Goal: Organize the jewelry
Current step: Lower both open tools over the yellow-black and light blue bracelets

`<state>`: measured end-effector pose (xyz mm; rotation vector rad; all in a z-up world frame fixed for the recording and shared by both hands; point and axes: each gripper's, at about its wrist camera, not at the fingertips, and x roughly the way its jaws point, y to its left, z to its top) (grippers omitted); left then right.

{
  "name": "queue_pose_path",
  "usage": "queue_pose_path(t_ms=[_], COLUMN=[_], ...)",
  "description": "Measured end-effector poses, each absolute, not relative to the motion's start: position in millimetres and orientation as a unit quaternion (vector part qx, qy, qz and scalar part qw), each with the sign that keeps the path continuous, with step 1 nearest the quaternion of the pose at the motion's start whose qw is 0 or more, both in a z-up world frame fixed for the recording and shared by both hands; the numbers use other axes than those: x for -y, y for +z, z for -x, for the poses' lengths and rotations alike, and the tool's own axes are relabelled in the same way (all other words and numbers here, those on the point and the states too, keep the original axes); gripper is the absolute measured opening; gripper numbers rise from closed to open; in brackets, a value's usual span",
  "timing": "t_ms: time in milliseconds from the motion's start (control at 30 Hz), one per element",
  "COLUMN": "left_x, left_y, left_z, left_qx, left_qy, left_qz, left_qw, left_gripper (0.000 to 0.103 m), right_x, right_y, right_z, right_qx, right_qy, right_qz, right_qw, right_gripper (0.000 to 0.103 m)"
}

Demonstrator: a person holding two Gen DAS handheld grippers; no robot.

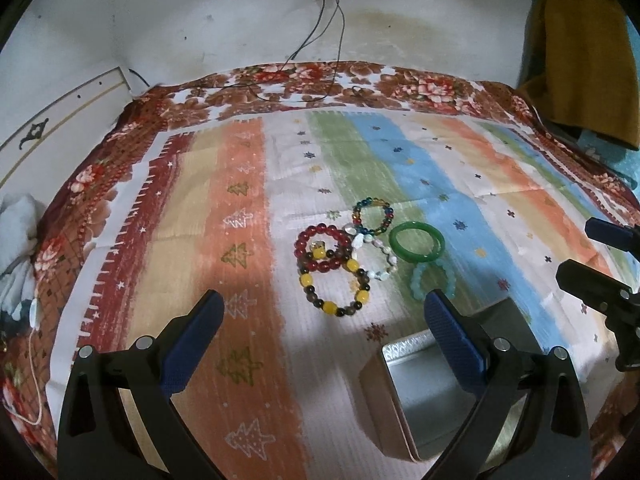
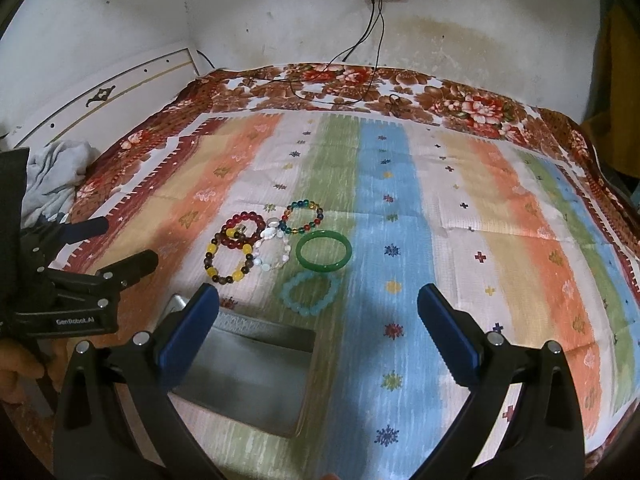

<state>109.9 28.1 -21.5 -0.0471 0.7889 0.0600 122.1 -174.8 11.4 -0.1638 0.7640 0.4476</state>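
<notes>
While both tools hang above the bed, nothing is yet picked up. Seen from the left wrist, the left tool [image 1: 324,312] stands wide open and empty over the striped cloth [image 1: 240,208], its blue pads apart. Ahead of it lie the bracelets in a loose cluster: a red bead bracelet [image 1: 320,250] overlapping a yellow and brown bead bracelet [image 1: 334,286], a white bead bracelet [image 1: 378,258] touching both, a many-coloured bead bracelet [image 1: 372,216] behind, a green bangle [image 1: 417,245] to the right, and a pale blue bead bracelet [image 1: 430,280] just beside the right pad. An open metal tin [image 1: 424,396] sits near, below the cluster. The right tool [image 1: 592,256] shows at the right edge.

From the right wrist, the right tool [image 2: 318,312] is likewise open and empty, pointing forward and down, with the pale blue bead bracelet [image 2: 310,294] between its fingers and the tin [image 2: 256,372] under the left finger. The left tool [image 2: 120,244] is at the left, a hand [image 2: 20,368] holding it.

My judgement: the bead strings are light, limp and likely to sag, best pinched across a few beads; the green bangle [image 2: 324,255] looks stiff, smooth and breakable, so grip its rim squarely
</notes>
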Motion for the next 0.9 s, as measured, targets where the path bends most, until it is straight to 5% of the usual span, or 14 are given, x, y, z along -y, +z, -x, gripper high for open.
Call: queue_pose_path(t_ms=[900], left_x=[-56.6], left_y=[-35.6], left_z=[-161.9], left_qx=[-0.424], left_qy=[0.041], left_qz=[0.038], left_qw=[0.904], left_gripper=[0.098], right_x=[174.4], right_y=[-0.4], right_z=[-178.1], right_qx=[-0.431], right_qy=[0.226], right_qz=[0.038], right_qw=[0.873], right_gripper=[0.098])
